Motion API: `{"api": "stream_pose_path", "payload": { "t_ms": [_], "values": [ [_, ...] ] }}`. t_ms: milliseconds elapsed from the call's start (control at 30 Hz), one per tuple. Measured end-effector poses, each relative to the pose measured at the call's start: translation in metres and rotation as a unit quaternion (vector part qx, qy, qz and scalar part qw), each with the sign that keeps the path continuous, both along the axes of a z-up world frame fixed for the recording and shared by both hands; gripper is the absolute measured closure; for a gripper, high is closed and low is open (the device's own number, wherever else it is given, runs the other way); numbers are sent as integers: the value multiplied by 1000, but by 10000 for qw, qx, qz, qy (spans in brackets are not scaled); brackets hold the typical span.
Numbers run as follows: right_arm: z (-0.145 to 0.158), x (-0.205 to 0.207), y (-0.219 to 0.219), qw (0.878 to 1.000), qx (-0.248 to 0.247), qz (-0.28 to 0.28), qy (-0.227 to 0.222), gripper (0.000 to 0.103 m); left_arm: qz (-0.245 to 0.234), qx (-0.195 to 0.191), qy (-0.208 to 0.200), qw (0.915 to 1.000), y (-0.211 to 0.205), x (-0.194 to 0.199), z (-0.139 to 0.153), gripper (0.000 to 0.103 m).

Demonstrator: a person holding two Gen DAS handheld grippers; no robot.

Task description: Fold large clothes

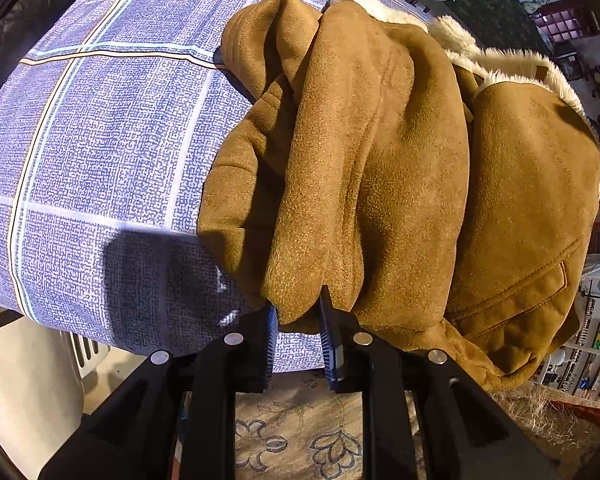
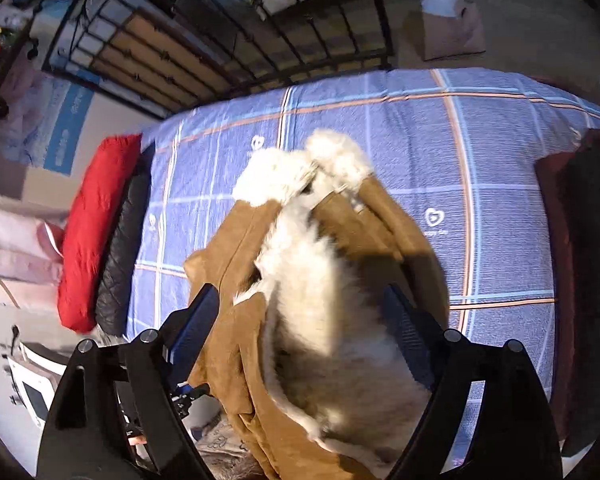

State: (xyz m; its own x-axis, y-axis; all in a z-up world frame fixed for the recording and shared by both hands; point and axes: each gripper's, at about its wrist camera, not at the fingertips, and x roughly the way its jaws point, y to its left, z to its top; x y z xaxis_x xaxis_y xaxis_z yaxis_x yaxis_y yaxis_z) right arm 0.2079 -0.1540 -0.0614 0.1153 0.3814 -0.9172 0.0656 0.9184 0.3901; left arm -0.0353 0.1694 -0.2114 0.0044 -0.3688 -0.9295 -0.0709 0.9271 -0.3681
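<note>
A tan suede jacket (image 1: 380, 160) with a cream fleece lining lies bunched near the edge of a bed with a blue checked sheet (image 1: 100, 140). My left gripper (image 1: 299, 314) is shut on a fold of the jacket's lower edge at the bed's near side. In the right wrist view the jacket (image 2: 236, 280) lies with its fleece lining (image 2: 320, 300) and collar facing up on the sheet (image 2: 480, 160). My right gripper (image 2: 302, 312) hovers above it, open wide. Its fingers straddle the lining without pressing on it. This view is blurred.
A red padded garment (image 2: 96, 224) and a black quilted one (image 2: 124, 256) lie along the bed's left side. A black metal bed frame (image 2: 220, 40) stands beyond the far edge, with a paper bag (image 2: 452, 32) on the floor. A patterned rug (image 1: 300, 432) lies below the near edge.
</note>
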Motion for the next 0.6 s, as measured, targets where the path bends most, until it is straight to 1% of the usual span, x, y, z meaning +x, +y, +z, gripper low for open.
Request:
{"api": "stream_pose_path", "payload": {
  "t_ms": [33, 67, 100, 133, 167, 200, 233, 267, 300, 333, 400, 433, 467, 500, 567, 600],
  "values": [
    [-18, -4, 27, 9978, -374, 474, 274, 16, 52, -9, -18, 10000, -2, -5, 4, 85],
    [-32, -12, 48, 9917, -769, 936, 423, 15, 104, -24, -29, 9999, 2, -9, 10, 85],
    [-39, -29, 59, 9864, -1004, 1244, 376, 15, 168, -38, -31, 9998, 3, -10, 10, 84],
    [-46, -39, 71, 9814, -1137, 1522, 263, 15, 240, -55, -20, 9997, 5, -16, 13, 84],
    [-50, -49, 78, 9775, -1148, 1753, 237, 18, 317, -81, -8, 9995, 7, -19, 14, 84],
    [-55, -58, 81, 9728, -1186, 1968, 292, 36, 378, -93, -3, 9992, 7, -22, 15, 84],
    [-61, -67, 81, 9694, -1248, 2099, 259, 52, 419, -97, 3, 9991, 8, -23, 18, 84],
    [-63, -72, 78, 9702, -1172, 2113, 208, 58, 467, -125, -1, 9988, 8, -23, 20, 84],
    [-61, -74, 73, 9721, -1056, 2086, 190, 66, 559, -209, -14, 9982, 9, -22, 22, 85],
    [-57, -75, 66, 9760, -885, 1984, 171, 73, 628, -291, -38, 9976, 10, -20, 26, 85],
    [-38, -68, 47, 9866, -407, 1578, 112, 79, 562, -283, -228, 9978, 6, -6, 42, 87],
    [-21, -60, 39, 9906, -171, 1354, -19, 81, 484, -248, -428, 9976, 4, 7, 55, 87],
    [-3, -51, 29, 9933, 31, 1129, -238, 82, 398, -248, -680, 9966, 2, 21, 72, 88],
    [22, -39, 15, 9945, 196, 894, -516, 83, 290, -237, -984, 9944, -1, 38, 92, 88],
    [73, -26, -11, 9914, 529, 484, -1099, 84, 106, -191, -1725, 9848, -7, 76, 143, 89],
    [102, -23, -24, 9864, 688, 321, -1456, 84, 62, -168, -2097, 9776, -8, 95, 172, 89]
  ]
}}
